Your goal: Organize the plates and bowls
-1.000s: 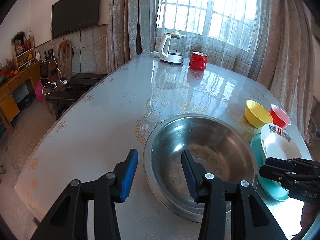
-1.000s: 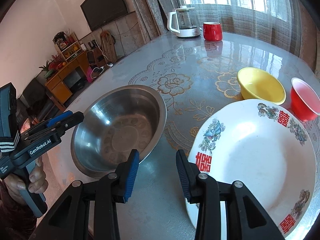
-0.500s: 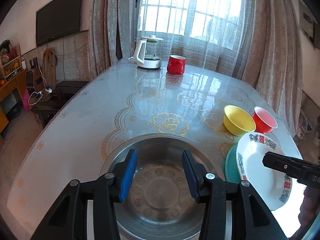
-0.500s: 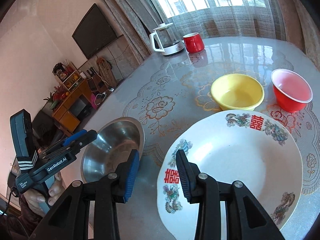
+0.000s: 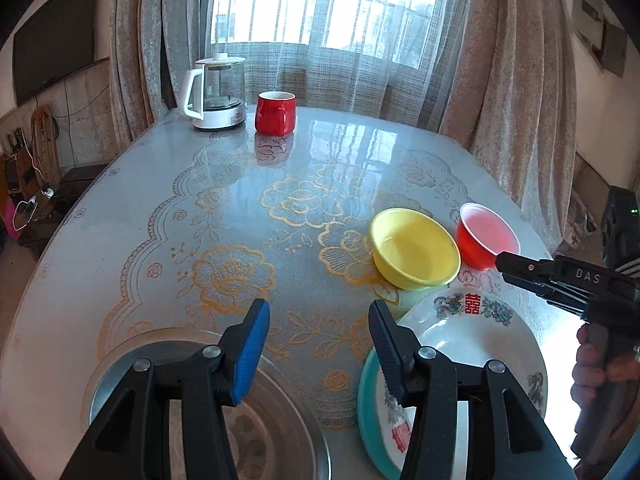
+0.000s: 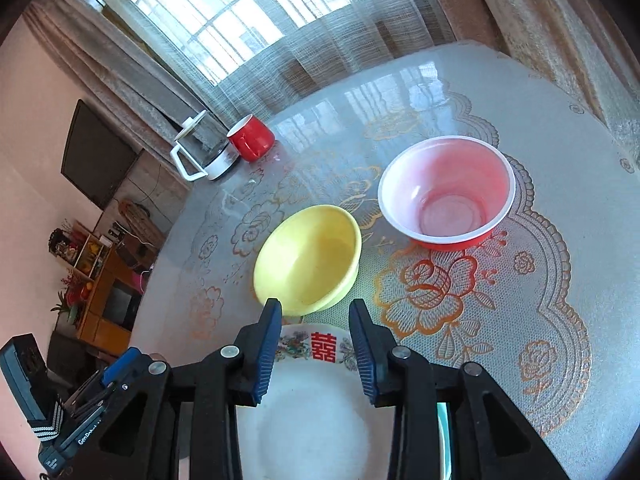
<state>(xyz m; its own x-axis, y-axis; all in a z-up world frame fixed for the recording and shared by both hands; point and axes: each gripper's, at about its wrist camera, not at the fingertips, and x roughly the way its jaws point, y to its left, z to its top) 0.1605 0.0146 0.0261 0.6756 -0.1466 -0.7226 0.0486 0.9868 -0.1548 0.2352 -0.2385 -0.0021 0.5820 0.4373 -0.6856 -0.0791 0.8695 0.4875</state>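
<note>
We hold the left gripper [image 5: 318,344] with jaws released and nothing between them, above the near edge of the table [image 5: 160,200]. Its body hides most of the steel bowl [image 5: 132,350] at the near left edge; only the rim and part of the floor show. The white plate [image 5: 480,336] lies on a teal plate [image 5: 366,392] at the near right edge; the teal plate shows only as a thin crescent.

We hold the right gripper [image 6: 314,346] with jaws released, empty, above the far rim of the white plate [image 6: 312,420]. The frame cuts off the plate's near part.

Legible marks: a red double-happiness character [image 6: 323,347] on the plate rim; "DAS" on the right gripper body in the left wrist view; "GenRobot" on the left gripper body in the right wrist view, its ending cut off.

The yellow bowl [image 6: 308,260] sits just beyond the white plate; the red bowl [image 6: 446,192] sits near it, toward the right edge. Bare cloth lies between the bowls and the red mug [image 5: 276,113] and kettle [image 5: 214,92] at the far edge.
</note>
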